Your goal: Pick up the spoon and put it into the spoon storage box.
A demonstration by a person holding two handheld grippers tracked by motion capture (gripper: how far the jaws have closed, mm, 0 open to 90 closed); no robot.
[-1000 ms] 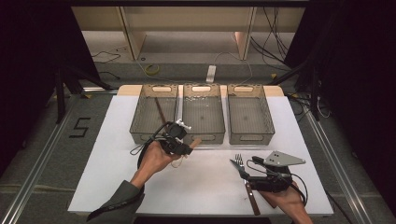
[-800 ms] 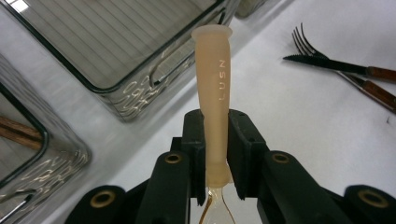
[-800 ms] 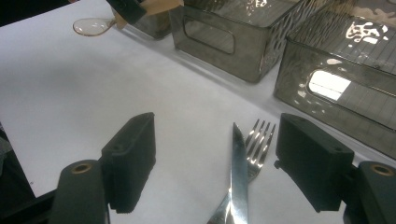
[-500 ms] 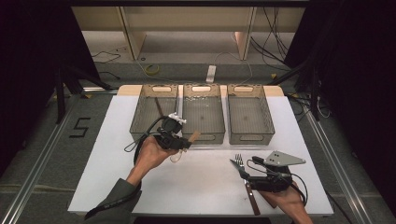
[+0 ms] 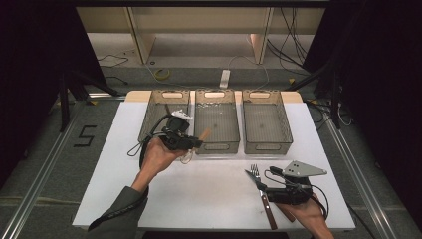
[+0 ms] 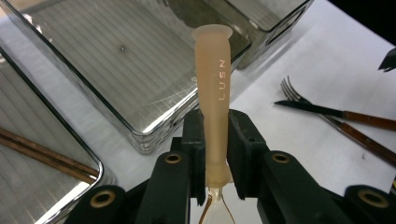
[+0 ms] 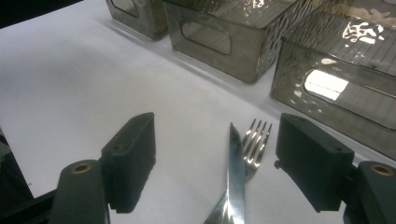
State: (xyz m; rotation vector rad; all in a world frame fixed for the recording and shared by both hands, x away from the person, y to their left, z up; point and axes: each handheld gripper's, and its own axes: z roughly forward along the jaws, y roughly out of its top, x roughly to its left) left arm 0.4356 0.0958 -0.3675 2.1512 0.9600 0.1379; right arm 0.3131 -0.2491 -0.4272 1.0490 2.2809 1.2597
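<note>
Sorting seemed to be the job; the left gripper (image 5: 191, 143), left of the middle in the high view, squeezed a tan handle (image 6: 212, 88) tight and held it over the near edge of the middle bin (image 5: 217, 107); next it likely had to reach over a bin and let go. The right gripper (image 7: 224, 163), jaws wide apart, sat at the lower right around a knife (image 7: 236, 177) and fork (image 7: 256, 140), holding nothing.
</note>
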